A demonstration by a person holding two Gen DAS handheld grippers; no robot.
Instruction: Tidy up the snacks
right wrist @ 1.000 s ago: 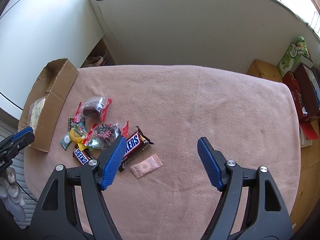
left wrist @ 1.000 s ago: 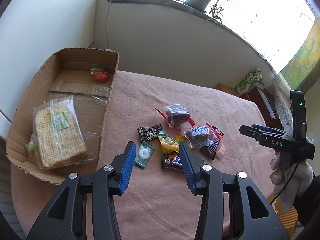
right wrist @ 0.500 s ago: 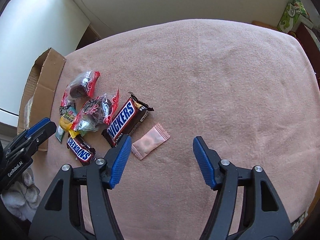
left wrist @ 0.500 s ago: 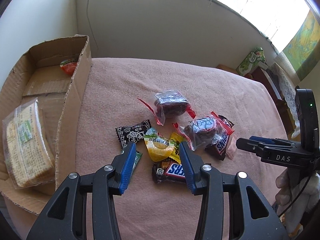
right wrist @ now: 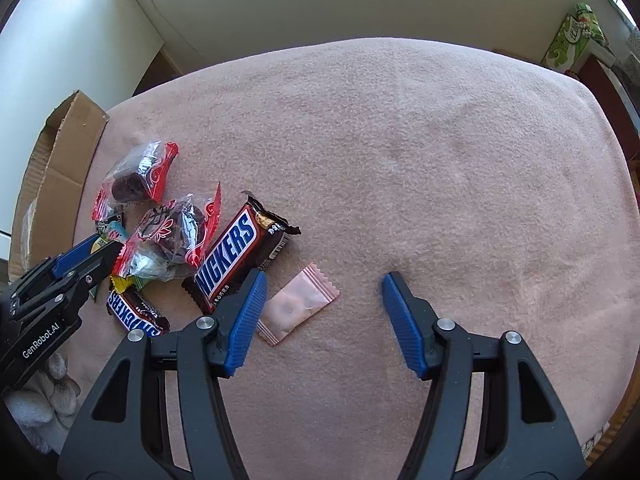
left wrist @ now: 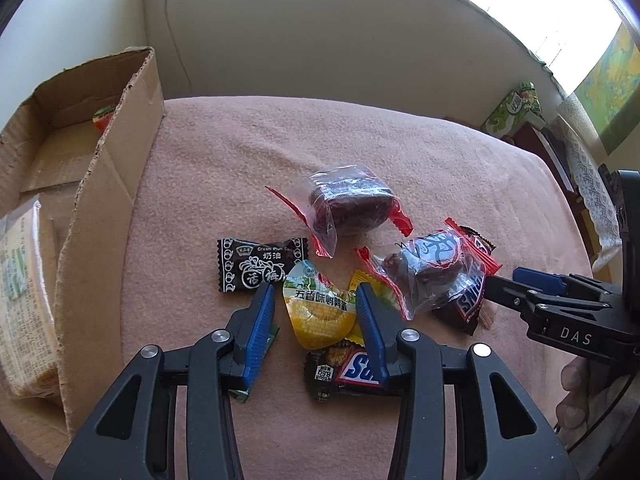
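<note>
The left gripper [left wrist: 316, 312] points steeply down over the snack pile, its jaws closing around the yellow egg packet [left wrist: 320, 312]; the blue pads flank the packet but do not yet press it, probably because it lies on top and is easiest to lift first. The cardboard box [left wrist: 108, 184], at nine o'clock of the pile, already holds a cracker pack [left wrist: 20, 304], so it looks like the sorting bin. The right gripper [right wrist: 320, 312] hangs with its jaws apart and empty; the pink sachet [right wrist: 298, 308] lies between them, close to the left-hand pad. The large Snickers bar [right wrist: 236, 256], at ten o'clock of the sachet, rests on the pink cloth [right wrist: 440, 160].
</note>
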